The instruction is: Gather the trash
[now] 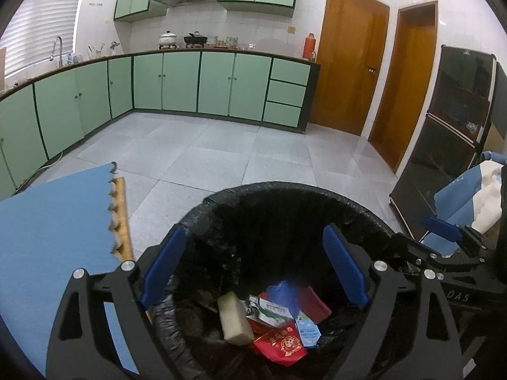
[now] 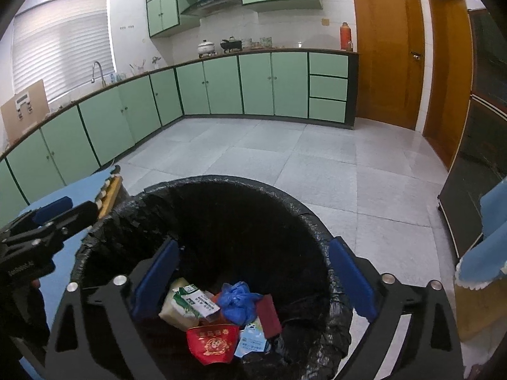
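A round bin with a black liner (image 1: 285,190) (image 2: 221,180) fills the lower middle of both views. At its bottom lie a red printed packet (image 1: 280,345) (image 2: 212,343), a crumpled blue glove (image 1: 285,294) (image 2: 239,300), a green-and-white carton (image 1: 269,310) (image 2: 190,304), a pale block (image 1: 234,319), a dark red card (image 2: 269,316) and a light blue packet (image 1: 307,331). My left gripper (image 1: 253,266) (image 2: 63,212) hangs open over the bin's left side. Over the right side my right gripper (image 2: 253,277) (image 1: 443,237) is open too. Neither holds anything.
A blue foam mat with a wooden strip (image 1: 47,237) lies left of the bin. Green kitchen cabinets (image 1: 177,82) line the far and left walls, with wooden doors (image 1: 348,63) beyond. A dark glass cabinet (image 1: 443,142) and blue cloth (image 2: 494,237) stand at the right.
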The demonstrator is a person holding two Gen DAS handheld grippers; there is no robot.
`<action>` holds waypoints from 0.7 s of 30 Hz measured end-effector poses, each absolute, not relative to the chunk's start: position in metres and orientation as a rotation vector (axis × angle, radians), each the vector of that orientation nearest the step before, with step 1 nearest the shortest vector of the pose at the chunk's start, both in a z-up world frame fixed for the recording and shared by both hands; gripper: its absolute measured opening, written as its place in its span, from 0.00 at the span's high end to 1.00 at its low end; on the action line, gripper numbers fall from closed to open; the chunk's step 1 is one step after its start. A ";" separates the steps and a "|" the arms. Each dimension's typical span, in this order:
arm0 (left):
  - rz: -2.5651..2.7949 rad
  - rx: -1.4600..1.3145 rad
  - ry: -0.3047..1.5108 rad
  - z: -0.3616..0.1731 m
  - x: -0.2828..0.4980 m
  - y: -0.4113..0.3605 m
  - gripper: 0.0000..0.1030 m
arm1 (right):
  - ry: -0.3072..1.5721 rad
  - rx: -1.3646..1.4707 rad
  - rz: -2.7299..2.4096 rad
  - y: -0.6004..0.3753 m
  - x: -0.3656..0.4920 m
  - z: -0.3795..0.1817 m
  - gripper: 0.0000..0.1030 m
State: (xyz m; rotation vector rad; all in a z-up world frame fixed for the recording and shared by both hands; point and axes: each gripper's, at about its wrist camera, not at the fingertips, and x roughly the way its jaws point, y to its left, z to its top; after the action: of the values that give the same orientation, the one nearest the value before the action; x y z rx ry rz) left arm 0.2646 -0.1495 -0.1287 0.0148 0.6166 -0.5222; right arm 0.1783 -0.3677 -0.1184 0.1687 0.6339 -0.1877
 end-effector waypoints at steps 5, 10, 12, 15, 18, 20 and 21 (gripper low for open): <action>-0.501 0.019 0.589 -0.108 0.246 -0.129 0.12 | 0.605 0.186 -0.162 -0.358 0.164 -0.097 0.06; -0.469 0.024 0.584 -0.086 0.219 -0.107 0.11 | 0.580 0.167 -0.137 -0.339 0.146 -0.070 0.06; -0.452 0.023 0.582 -0.079 0.209 -0.099 0.11 | 0.560 0.168 -0.122 -0.332 0.139 -0.059 0.06; -0.425 0.004 0.583 -0.067 0.194 -0.084 0.11 | 0.543 0.163 -0.106 -0.321 0.126 -0.046 0.06; -0.395 -0.002 0.579 -0.057 0.179 -0.073 0.11 | 0.542 0.148 -0.096 -0.310 0.117 -0.034 0.06; -0.383 -0.007 0.571 -0.049 0.168 -0.065 0.11 | 0.535 0.143 -0.086 -0.304 0.109 -0.028 0.06; -0.380 -0.007 0.569 -0.045 0.165 -0.063 0.11 | 0.536 0.138 -0.082 -0.301 0.105 -0.024 0.06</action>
State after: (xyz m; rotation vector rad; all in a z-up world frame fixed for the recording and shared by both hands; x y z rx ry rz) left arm 0.1651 -0.0626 -0.0452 -0.0071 0.5688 -0.3802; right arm 0.1053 -0.3011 -0.0244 0.1382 0.5356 -0.0818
